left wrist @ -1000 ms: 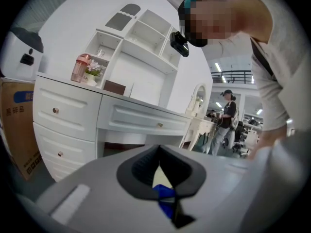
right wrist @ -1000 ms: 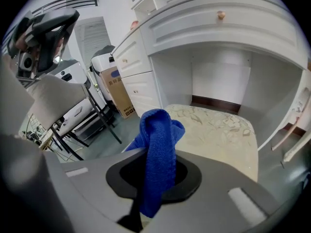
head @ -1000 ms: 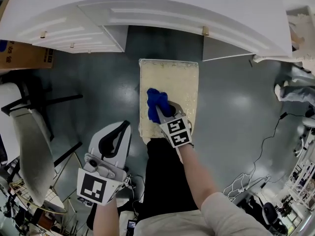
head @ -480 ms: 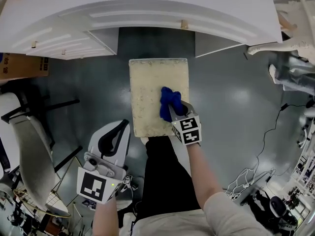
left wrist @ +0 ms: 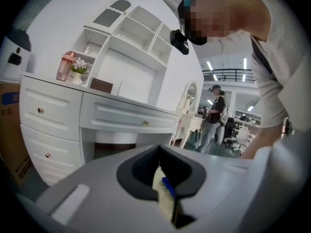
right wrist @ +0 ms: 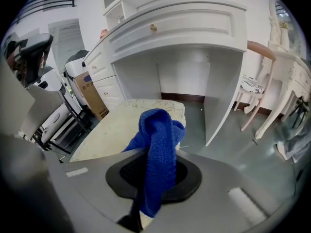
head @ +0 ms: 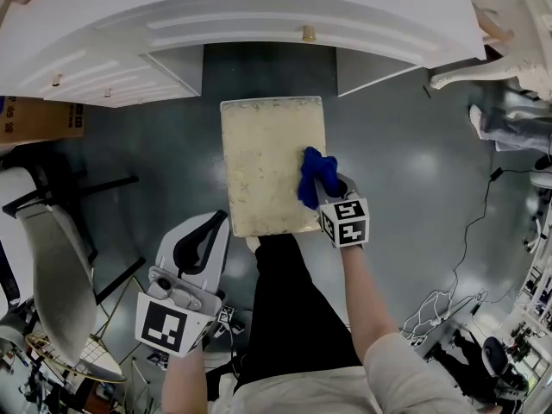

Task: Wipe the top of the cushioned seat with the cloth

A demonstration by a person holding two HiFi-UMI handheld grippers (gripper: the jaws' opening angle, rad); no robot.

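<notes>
Right hand-held gripper point(head: 326, 190) pinches cloth point(head: 315, 174) at the right edge of seat point(head: 263, 158). Left hand-held gripper point(head: 210, 228): jaws pressed together, empty. Box point(head: 36, 120) print illegible; box cut off.

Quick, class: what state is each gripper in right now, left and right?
Left gripper: shut, holding nothing.
Right gripper: shut on the blue cloth, over the right edge of the seat.

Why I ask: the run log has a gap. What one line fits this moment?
right gripper: shut on blue cloth | cloth: on cushioned seat, near right edge | left gripper: shut, empty, off seat
</notes>
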